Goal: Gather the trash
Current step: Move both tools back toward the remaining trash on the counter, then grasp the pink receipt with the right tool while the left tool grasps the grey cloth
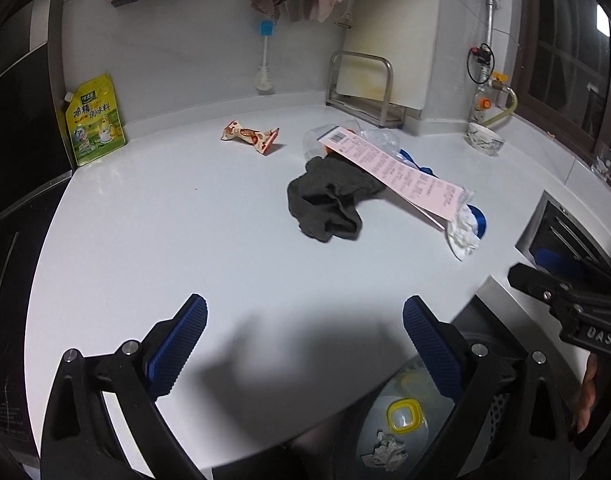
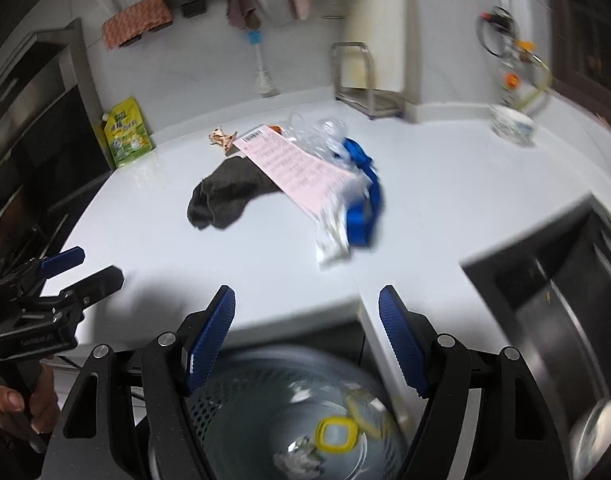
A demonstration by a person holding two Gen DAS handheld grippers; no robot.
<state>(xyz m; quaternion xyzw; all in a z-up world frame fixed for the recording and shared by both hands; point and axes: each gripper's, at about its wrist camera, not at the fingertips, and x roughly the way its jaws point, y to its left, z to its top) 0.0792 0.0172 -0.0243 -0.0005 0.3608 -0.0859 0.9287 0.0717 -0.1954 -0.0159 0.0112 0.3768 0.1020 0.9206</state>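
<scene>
On the white counter (image 1: 185,220) lie a dark sock (image 1: 329,200), a long pink receipt (image 1: 393,168), a crushed clear plastic bottle (image 1: 373,140), a blue strap (image 2: 363,196), a crumpled white wrapper (image 1: 463,232) and an orange snack wrapper (image 1: 251,138). My left gripper (image 1: 305,344) is open and empty above the counter's near edge. My right gripper (image 2: 307,344) is open and empty above a mesh trash bin (image 2: 297,420) that holds a yellow-rimmed lid (image 2: 335,436) and crumpled paper (image 2: 299,460). The bin also shows in the left wrist view (image 1: 401,420).
A yellow seasoning pouch (image 1: 93,120) leans at the back left. A metal rack (image 1: 363,88) with a cutting board stands at the back. A bowl (image 1: 483,138) sits at the back right. A sink (image 2: 565,300) lies at the right. Cloths hang on the wall.
</scene>
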